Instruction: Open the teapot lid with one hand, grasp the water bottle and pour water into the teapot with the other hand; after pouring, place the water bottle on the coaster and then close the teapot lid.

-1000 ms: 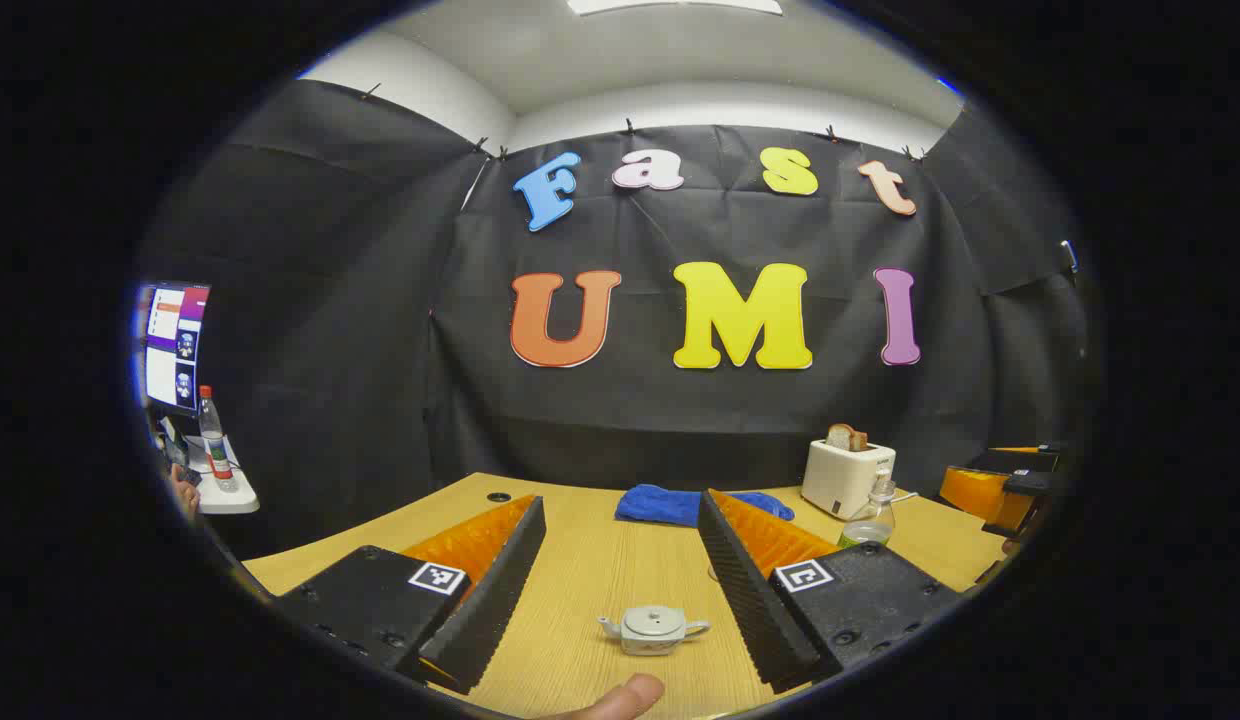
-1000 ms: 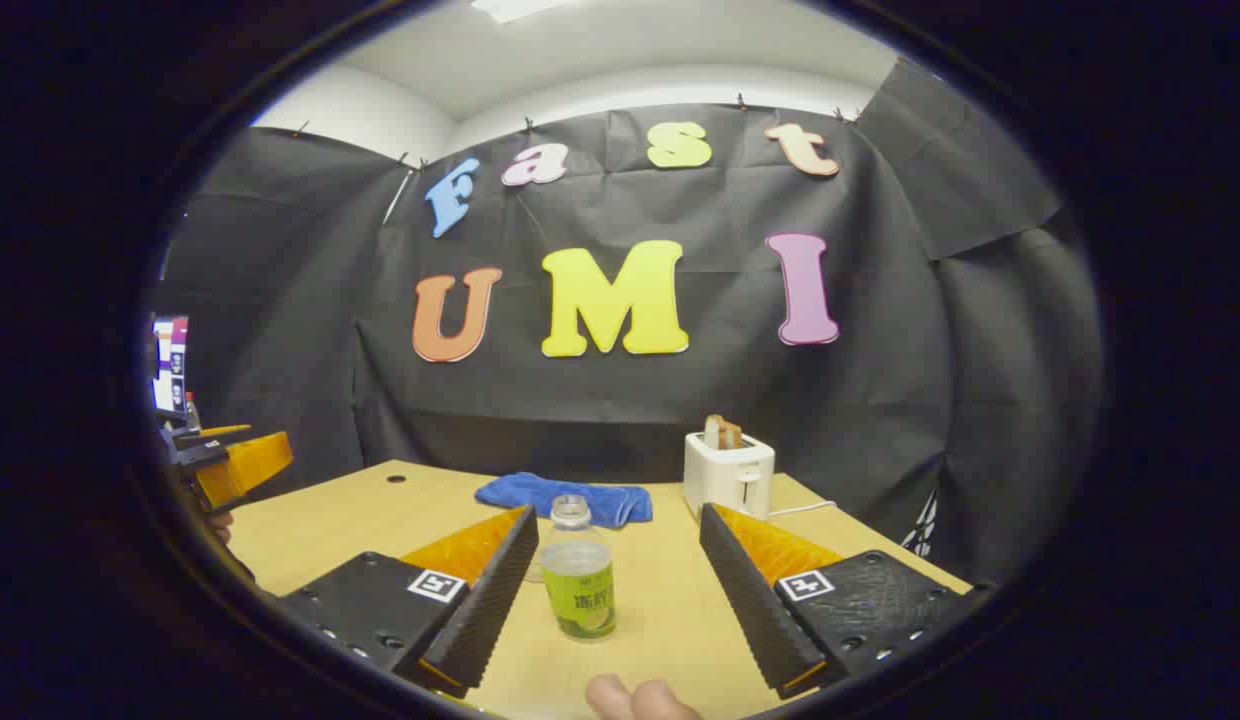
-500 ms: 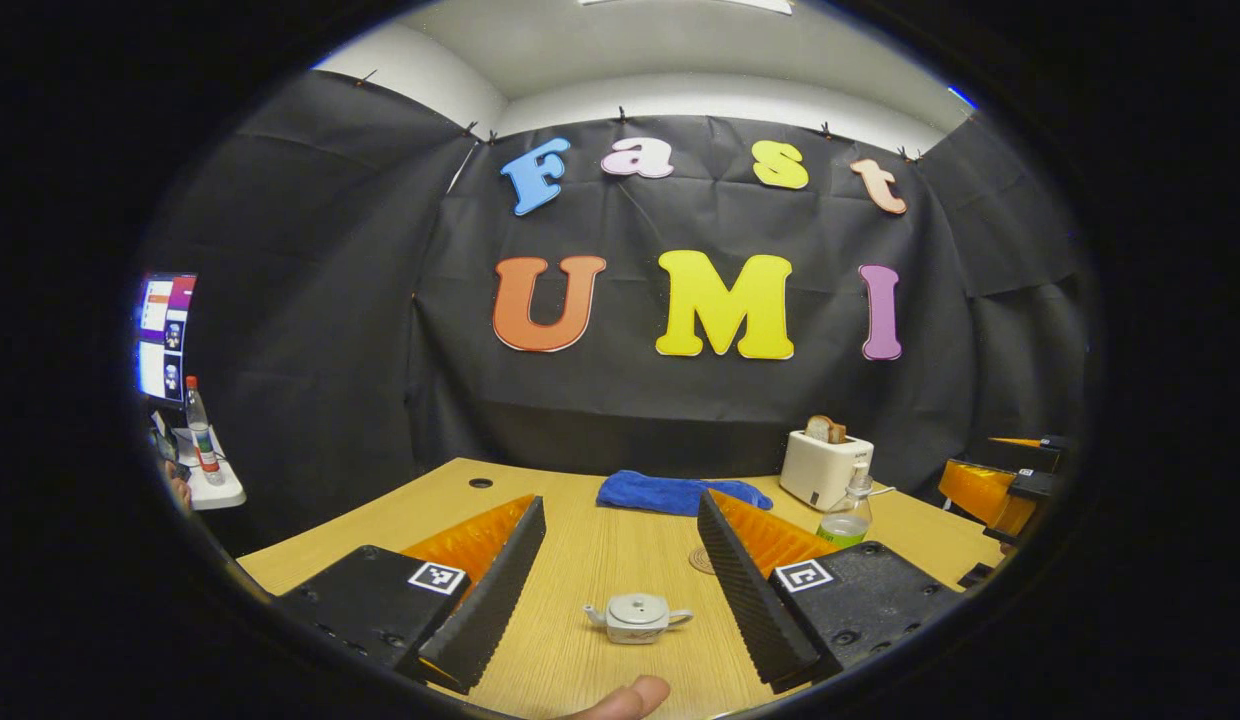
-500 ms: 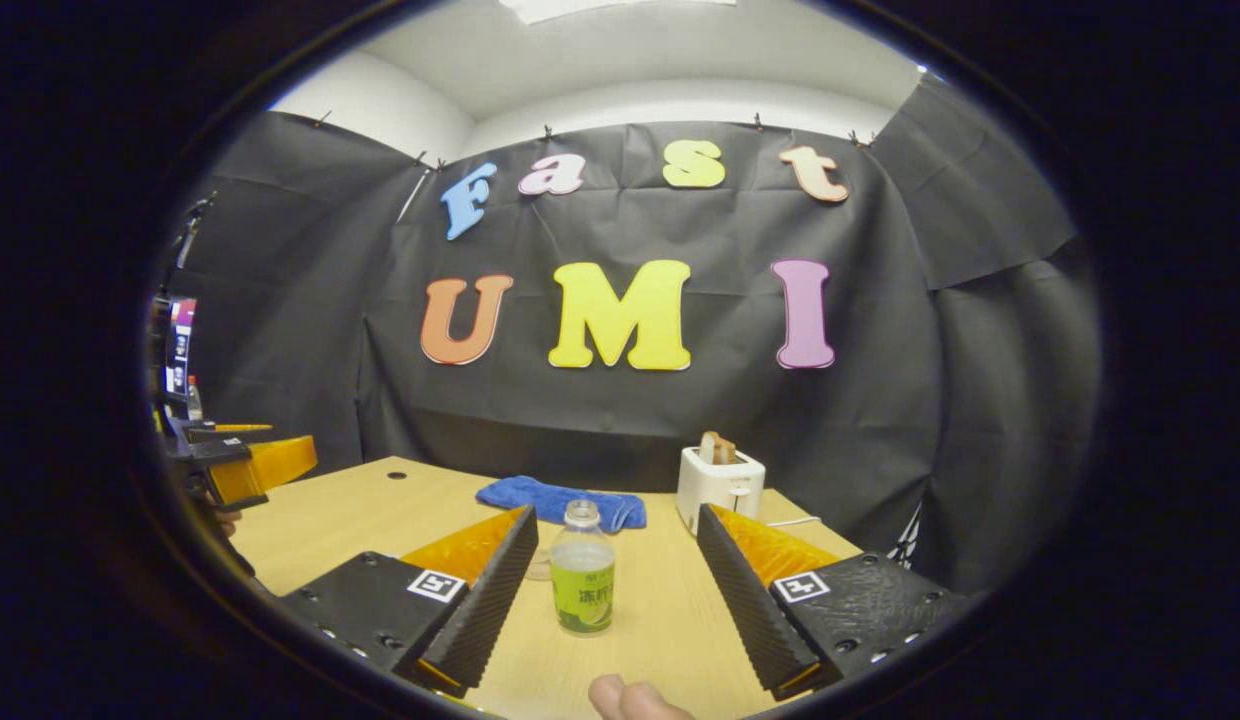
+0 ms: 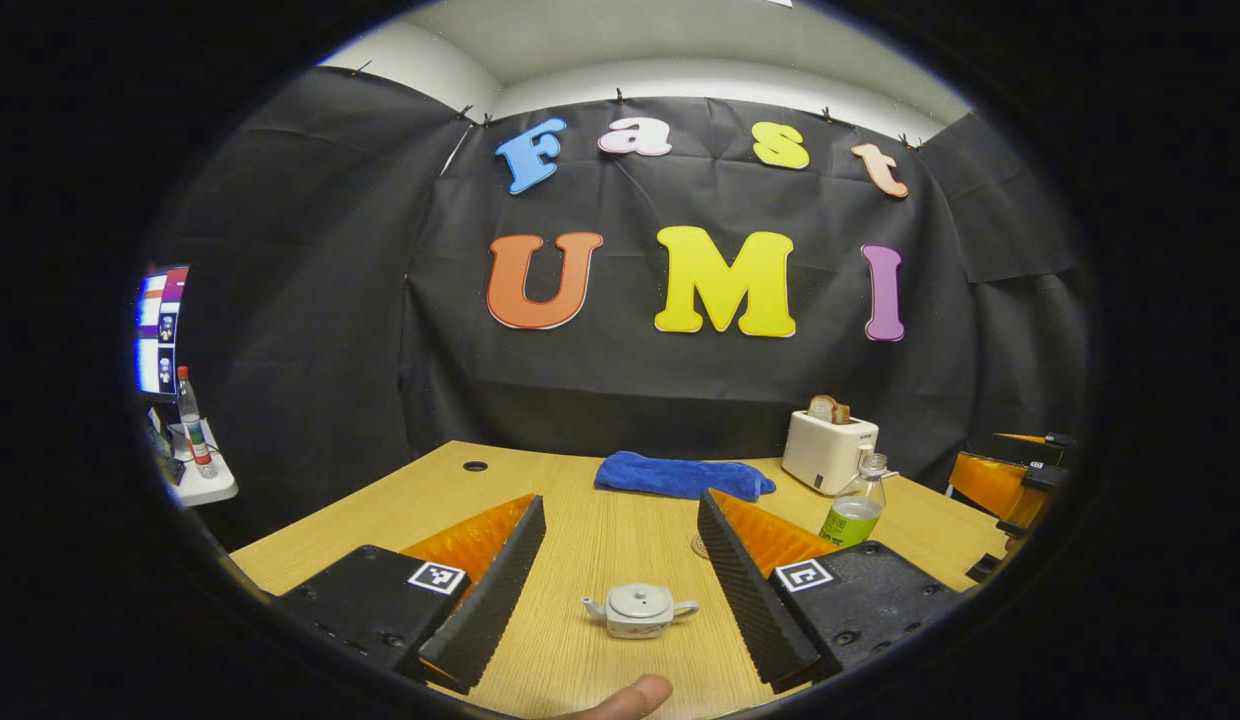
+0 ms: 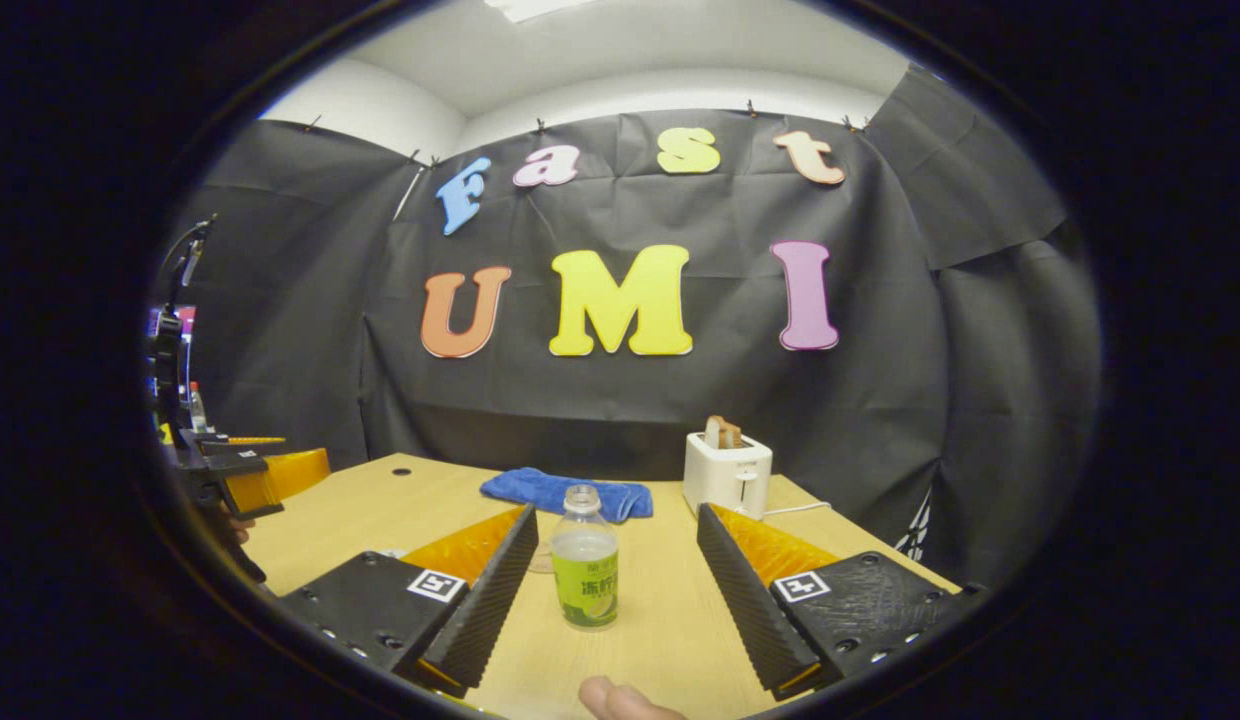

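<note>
No readable word or number on table items.

Square black-and-white coded marker (image 5: 437,577) on one side of left gripper (image 5: 620,498), second marker (image 5: 805,575) on its other side. Same pair on right gripper (image 6: 616,510): marker tags (image 6: 436,585) on either side.

Water bottle (image 6: 585,575): green label, pale print across it, too small to make out.

Toaster (image 6: 727,475): small dark mark on front, illegible.

Monitor (image 5: 158,330) at far left: coloured panels, blurred.

Both views are looking low across the table (image 5: 580,520) toward the back wall, the left gripper view sitting further left; both are taking in the towel (image 5: 680,475) and toaster (image 6: 727,473).
</note>
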`<state>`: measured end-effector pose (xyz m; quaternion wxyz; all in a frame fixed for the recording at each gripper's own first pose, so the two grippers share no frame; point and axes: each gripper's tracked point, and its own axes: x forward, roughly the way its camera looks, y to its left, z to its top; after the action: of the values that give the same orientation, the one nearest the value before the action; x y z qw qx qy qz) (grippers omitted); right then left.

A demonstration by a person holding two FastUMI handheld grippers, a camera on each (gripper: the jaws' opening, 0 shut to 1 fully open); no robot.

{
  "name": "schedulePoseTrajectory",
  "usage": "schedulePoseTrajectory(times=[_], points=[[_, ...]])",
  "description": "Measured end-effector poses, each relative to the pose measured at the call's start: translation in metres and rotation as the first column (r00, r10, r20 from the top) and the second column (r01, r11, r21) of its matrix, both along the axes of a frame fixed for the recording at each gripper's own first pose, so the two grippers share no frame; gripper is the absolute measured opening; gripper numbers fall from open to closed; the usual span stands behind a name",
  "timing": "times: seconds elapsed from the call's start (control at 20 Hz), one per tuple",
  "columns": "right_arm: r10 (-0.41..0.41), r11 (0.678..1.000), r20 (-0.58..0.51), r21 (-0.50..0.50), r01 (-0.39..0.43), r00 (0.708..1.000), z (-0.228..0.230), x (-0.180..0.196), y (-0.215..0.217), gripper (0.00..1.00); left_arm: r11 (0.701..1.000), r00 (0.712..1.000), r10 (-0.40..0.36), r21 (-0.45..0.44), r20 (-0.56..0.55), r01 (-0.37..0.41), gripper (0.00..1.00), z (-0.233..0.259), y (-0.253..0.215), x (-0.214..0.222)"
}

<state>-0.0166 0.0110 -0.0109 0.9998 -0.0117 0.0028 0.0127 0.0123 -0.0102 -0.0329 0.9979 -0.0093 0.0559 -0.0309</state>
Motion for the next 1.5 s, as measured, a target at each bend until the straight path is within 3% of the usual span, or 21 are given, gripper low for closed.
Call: schedulePoseTrajectory(times=[0.25, 0.4, 0.75, 1.15, 1.5], points=[[-0.005, 1.000, 0.009, -0.031, 0.006, 1.000, -0.011, 0.009, -0.001, 0.95, 1.000, 0.999, 0.001, -0.004, -0.048, -0.001, 0.96, -0.037, 0.001, 0.029], [0.013, 1.000, -0.020, 0.009, -0.013, 1.000, -0.027, 0.009, 0.003, 0.96, 1.000, 0.996, 0.000, -0.002, -0.092, -0.001, 0.97, -0.065, -0.001, 0.040], [0.023, 1.000, -0.066, 0.009, -0.023, 0.998, -0.046, 0.012, -0.001, 0.97, 0.995, 0.976, -0.013, 0.099, -0.216, 0.035, 0.89, -0.119, -0.013, 0.052], [0.058, 0.998, -0.088, -0.008, -0.058, 0.994, -0.061, 0.014, 0.010, 0.96, 0.992, 0.967, -0.062, 0.096, -0.246, 0.088, 0.49, -0.139, -0.033, 0.059], [0.065, 0.998, -0.104, -0.010, -0.066, 0.992, -0.070, 0.017, 0.013, 0.96, 0.995, 0.972, -0.046, 0.081, -0.230, 0.066, 0.13, -0.139, -0.030, 0.063]])
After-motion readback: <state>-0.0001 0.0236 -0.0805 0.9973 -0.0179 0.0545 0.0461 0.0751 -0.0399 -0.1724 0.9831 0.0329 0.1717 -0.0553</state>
